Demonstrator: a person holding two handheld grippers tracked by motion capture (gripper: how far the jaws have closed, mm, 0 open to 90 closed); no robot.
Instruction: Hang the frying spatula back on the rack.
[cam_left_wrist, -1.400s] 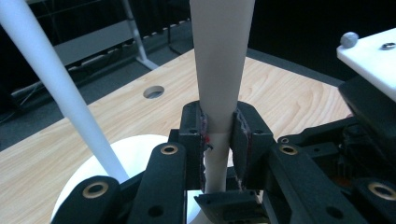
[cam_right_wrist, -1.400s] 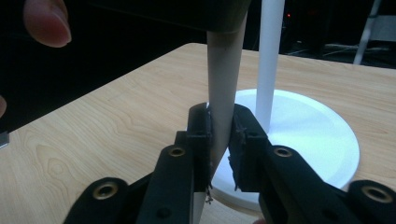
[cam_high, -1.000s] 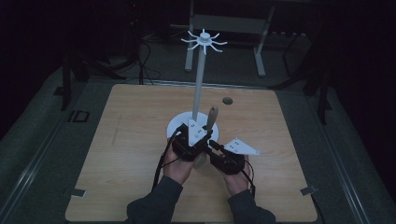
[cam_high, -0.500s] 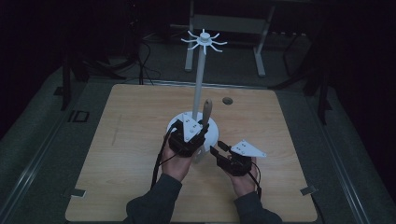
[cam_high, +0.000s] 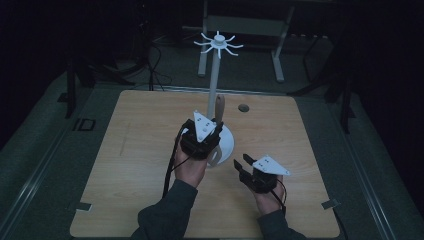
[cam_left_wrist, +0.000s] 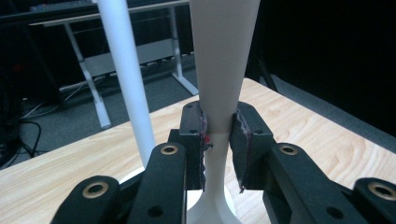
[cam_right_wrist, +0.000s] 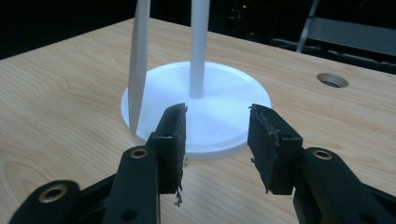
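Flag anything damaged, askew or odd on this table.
The pads of the right gripper look worn, with ragged, frayed edges; the pad edges on the left gripper look rough too. The white piece it clamps stands beside the stand's pole. Nothing looks spilled or toppled.

Right gripper (cam_right_wrist: 217, 140) jaws apart above wooden table (cam_right_wrist: 56, 93), white stand base (cam_right_wrist: 219, 100) ahead, tapered white piece (cam_right_wrist: 138, 60) at left

Overhead forward-down; both gripper views near stand (cam_high: 215, 95).
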